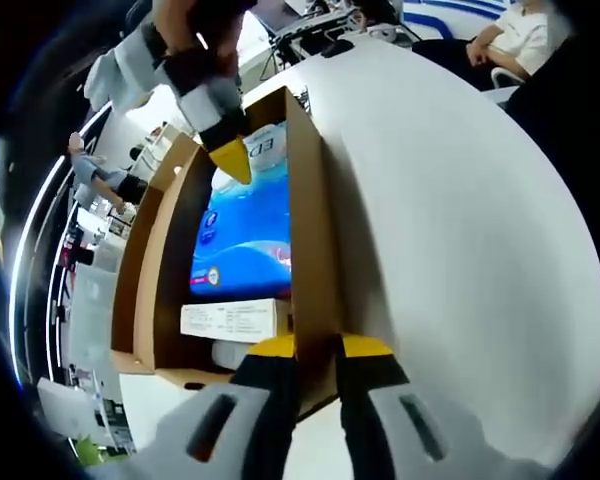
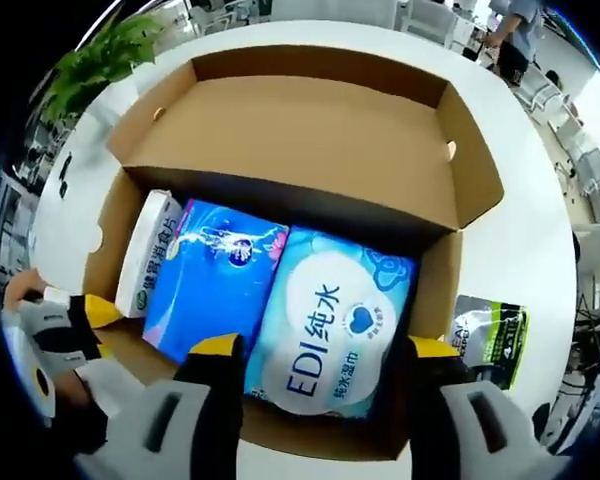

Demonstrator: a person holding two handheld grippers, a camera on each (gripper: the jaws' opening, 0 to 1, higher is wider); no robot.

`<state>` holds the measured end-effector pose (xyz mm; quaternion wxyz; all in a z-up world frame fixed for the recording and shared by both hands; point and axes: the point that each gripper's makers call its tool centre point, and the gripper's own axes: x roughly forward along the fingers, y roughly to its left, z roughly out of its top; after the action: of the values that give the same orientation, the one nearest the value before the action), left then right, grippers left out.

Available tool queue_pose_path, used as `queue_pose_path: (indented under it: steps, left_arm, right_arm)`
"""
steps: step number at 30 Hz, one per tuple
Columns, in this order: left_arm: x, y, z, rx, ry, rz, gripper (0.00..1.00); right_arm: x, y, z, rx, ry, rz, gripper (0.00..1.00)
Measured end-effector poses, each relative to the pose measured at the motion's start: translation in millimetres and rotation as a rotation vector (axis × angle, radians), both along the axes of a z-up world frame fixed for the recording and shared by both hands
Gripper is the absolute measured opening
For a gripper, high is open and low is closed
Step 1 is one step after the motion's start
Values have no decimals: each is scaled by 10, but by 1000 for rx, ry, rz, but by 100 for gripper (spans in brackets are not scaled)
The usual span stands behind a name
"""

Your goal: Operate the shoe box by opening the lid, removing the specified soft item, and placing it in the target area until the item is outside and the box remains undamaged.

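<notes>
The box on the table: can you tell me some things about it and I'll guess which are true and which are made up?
1. The box has its lid open. True.
2. The box is empty. False: it holds a light blue wipes pack, a dark blue pack and a white pack.
3. The right gripper has its jaws spread either side of the light blue wipes pack. True.
4. The left gripper is lifting the dark blue pack. False: its jaws sit at the box's side wall.
5. A small green and white packet lies on the white table outside the box. True.
</notes>
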<state>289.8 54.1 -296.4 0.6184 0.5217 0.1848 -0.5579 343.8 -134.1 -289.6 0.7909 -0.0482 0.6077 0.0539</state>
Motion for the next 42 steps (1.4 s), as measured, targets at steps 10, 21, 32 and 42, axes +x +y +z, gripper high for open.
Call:
queue_pose_path:
  steps: [10, 21, 32, 42]
  left_arm:
    - [4, -10, 2, -2, 1, -1, 13]
    - [11, -22, 6, -7, 5, -2, 13]
    - [32, -33, -2, -13, 9, -6, 13]
    - [19, -26, 2, -17, 12, -9, 13]
  right_arm:
    - [11, -22, -75, -33, 18, -26, 60]
    - [211, -82, -228, -78, 48, -45, 65]
    - [237, -49, -412, -62, 65, -56, 69]
    - [172, 13, -413, -65, 58, -63, 70]
